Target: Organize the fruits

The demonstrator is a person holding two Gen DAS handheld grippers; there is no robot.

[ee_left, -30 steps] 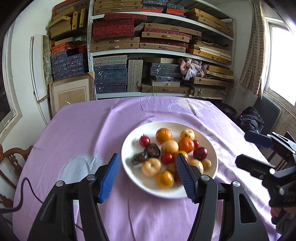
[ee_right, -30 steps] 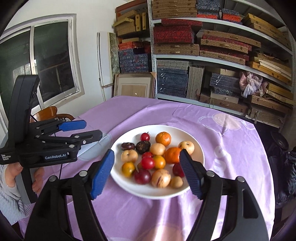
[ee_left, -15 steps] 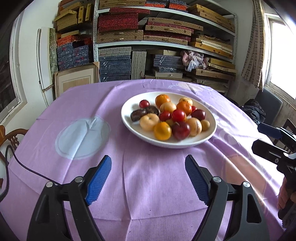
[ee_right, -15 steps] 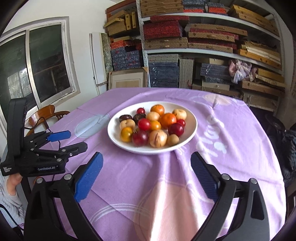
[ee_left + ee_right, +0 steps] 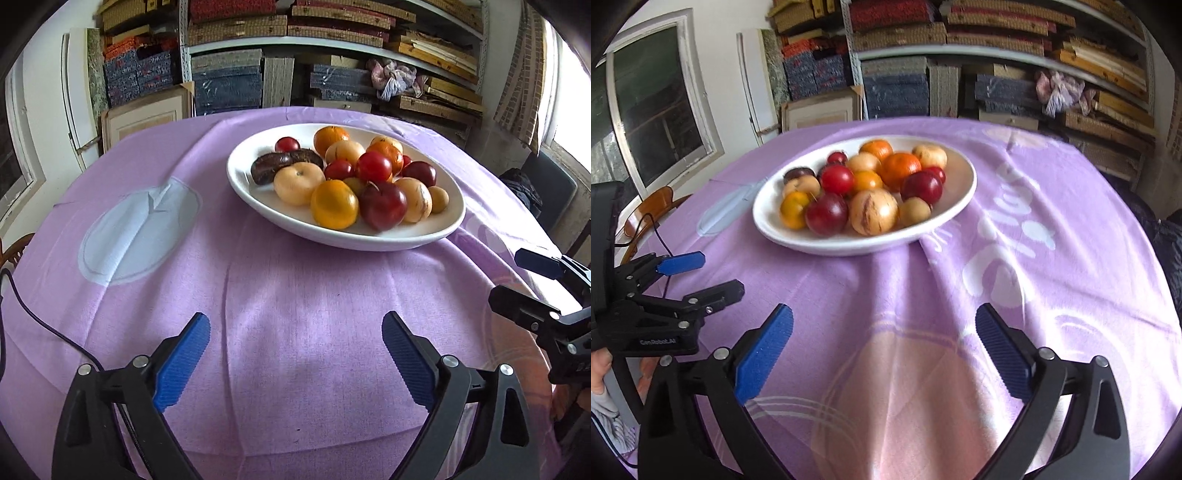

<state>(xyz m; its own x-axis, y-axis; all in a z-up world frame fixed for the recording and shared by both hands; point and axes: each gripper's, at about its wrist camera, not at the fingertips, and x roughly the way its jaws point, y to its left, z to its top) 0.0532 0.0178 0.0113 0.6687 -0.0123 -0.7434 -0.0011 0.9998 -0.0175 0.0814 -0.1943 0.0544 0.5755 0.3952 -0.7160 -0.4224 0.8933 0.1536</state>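
1 white plate (image 5: 258,177) sits mid-desk (image 5: 295,295) on purple cloth w/ approx. 15 fruits piled in it: 3 orange ones, 4 tan, several red/dark. 2 claws, left claw (image 5: 295,339) & right claw (image 5: 884,334), both just opened wide, nothing btwn pads, both over bare cloth near the plate, not touching it.

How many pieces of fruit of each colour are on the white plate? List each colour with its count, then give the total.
Red or dark red fruit: 6
Orange or yellow fruit: 4
Pale tan fruit: 5
Dark brown fruit: 2
Total on the plate: 17
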